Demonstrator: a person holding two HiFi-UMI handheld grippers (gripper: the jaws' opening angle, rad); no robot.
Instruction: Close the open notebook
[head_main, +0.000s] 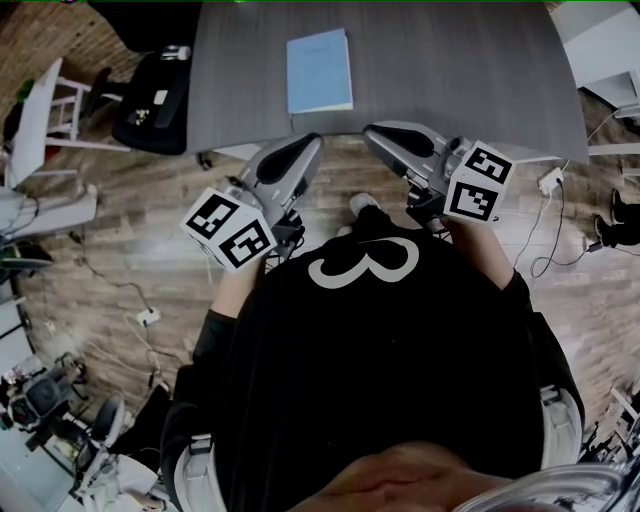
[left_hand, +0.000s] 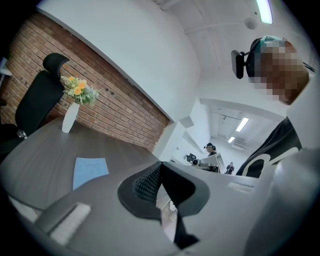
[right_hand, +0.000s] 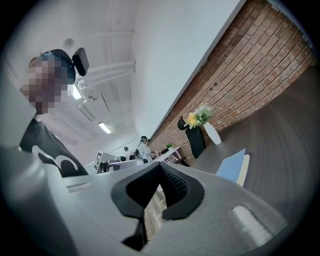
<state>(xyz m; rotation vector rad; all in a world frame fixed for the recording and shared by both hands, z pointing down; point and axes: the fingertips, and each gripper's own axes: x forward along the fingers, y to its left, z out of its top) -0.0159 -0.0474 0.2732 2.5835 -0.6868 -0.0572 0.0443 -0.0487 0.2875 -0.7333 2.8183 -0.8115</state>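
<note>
The head view looks steeply down from above the person, onto the near edge of the grey table and the floor; the left gripper view sits low at that edge, tilted, facing across the table to the far brick wall; the right gripper view does likewise from the right; all three share the notebook.

The table runs off the head view's top edge; the distant people are indistinct.
</note>
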